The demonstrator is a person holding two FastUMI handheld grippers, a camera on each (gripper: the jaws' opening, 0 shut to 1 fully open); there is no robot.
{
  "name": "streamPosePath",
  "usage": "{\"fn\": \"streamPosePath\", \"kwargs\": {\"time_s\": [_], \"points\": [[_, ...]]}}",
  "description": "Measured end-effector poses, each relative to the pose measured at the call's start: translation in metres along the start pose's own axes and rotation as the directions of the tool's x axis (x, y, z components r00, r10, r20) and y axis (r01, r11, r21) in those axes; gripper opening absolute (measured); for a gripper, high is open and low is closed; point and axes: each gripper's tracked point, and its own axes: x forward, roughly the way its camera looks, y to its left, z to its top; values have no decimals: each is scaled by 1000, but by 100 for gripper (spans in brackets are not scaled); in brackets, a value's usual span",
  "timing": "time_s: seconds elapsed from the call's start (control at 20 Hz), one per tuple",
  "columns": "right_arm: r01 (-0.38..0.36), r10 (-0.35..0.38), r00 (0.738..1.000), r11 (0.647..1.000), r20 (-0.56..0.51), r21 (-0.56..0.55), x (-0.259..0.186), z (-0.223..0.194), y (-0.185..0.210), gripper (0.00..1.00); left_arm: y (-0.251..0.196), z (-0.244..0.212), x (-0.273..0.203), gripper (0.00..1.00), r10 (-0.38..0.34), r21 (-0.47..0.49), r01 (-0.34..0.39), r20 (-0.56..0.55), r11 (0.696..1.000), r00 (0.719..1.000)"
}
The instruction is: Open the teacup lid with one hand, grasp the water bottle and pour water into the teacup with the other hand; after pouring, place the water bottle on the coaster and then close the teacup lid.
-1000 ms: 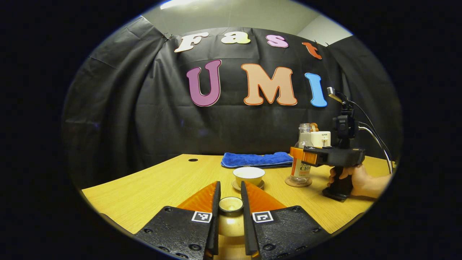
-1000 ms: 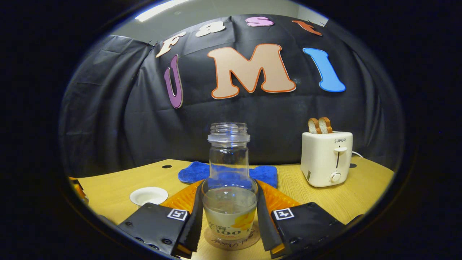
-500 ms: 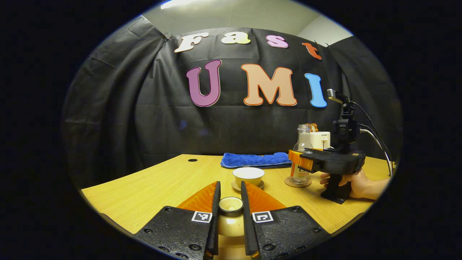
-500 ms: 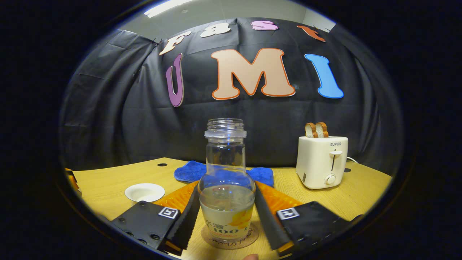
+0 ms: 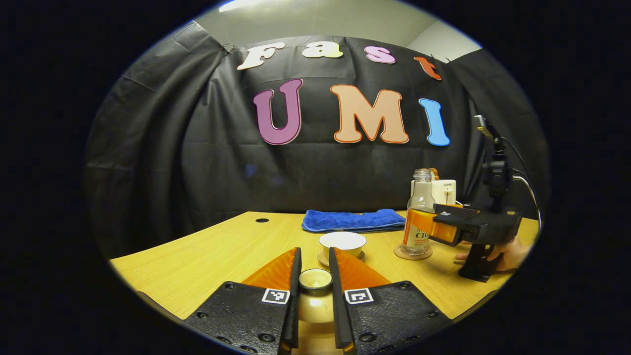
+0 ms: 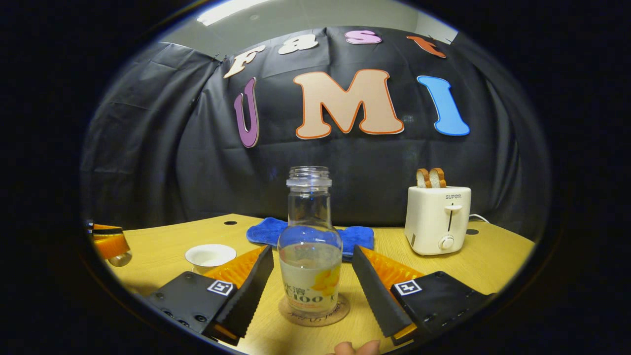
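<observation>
1. On the wooden table [image 6: 162, 246], the water bottle [image 6: 309, 256] stands upright on a round coaster [image 6: 314, 313], with no cap on its neck and water filling its lower part.
2. The right gripper [image 6: 311, 281] is spread wide, one finger on each side of the bottle, and neither finger touches the glass.
3. A fingertip of the person's hand [image 6: 356, 348] shows at the bottom edge of the right gripper view.
4. From the left gripper view, the right gripper [image 5: 419, 228] is seen side-on just beside the bottle [image 5: 419, 217], with a hand [image 5: 508, 246] on its grip.
5. The left gripper [image 5: 314, 286] is clenched on the teacup lid [image 5: 314, 279], gripping its knob between both fingers and holding the lid above the table.
6. The teacup [image 5: 342, 242] sits open on its saucer [image 5: 340, 257], just beyond the left gripper's fingers and left of the coaster [image 5: 413, 253].
7. The bottle's label is partly hidden; it carries large digits and an orange picture, and the small script on the coaster's rim is too fine to make out.
8. A white toaster [image 6: 438, 219] stands at the back right with two bread slices [image 6: 430, 178] in its slots and a brand word on its front.
9. A folded blue cloth [image 6: 305, 235] lies behind the bottle, near the back of the table.
</observation>
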Motion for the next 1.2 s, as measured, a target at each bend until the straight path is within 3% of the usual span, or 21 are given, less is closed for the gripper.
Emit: {"fn": "streamPosePath", "kwargs": {"time_s": [0.3,0.6,1.2], "points": [[2,-2,1000,1000,2,0,-40,3,-21,100,-11,0,51,26,-75,-3,75,2,997,997],[-1,1,1000,1000,5,1,-83,5,-36,99,-17,-2,107,26,-102,-2,102,-1,995,995],[-2,2,1000,1000,4,1,-95,6,-41,100,-34,-12,158,26,-133,40,136,-54,990,990]]}}
